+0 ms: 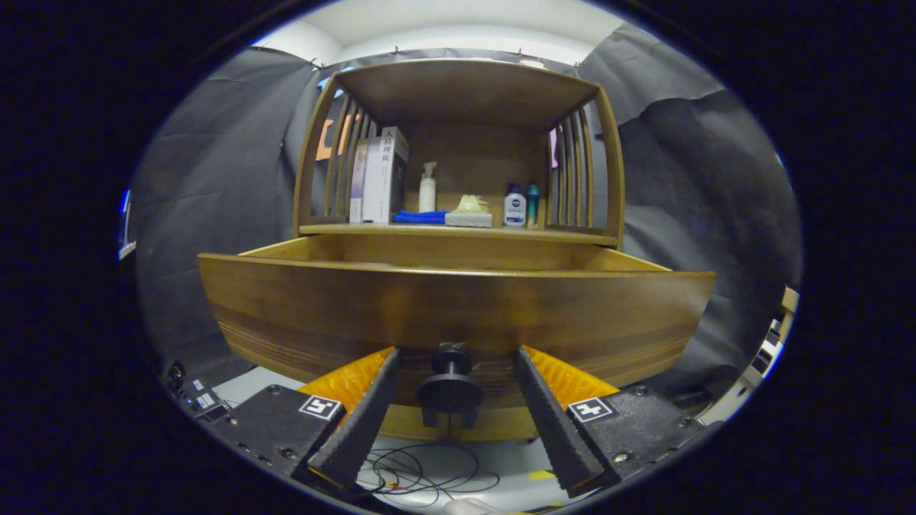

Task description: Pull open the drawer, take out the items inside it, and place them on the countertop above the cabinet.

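The wooden drawer [458, 307] stands pulled out of the cabinet, and its wide front panel faces me. A black round knob [450, 390] sticks out of that panel, low and in the middle. My gripper [456, 352] is open, one finger on each side of the knob, with a clear gap between each finger [365, 415] and the knob. The front panel hides what lies inside the drawer. The countertop [458, 230] runs just above and behind the drawer.
On the countertop stand upright books [379, 175], a white spray bottle [427, 187], a folded blue cloth [421, 217], a pale sponge [470, 213], a white bottle [514, 206] and a teal bottle [533, 204]. Slatted sides and a wooden top enclose that shelf. Black cables [422, 468] lie on the floor below.
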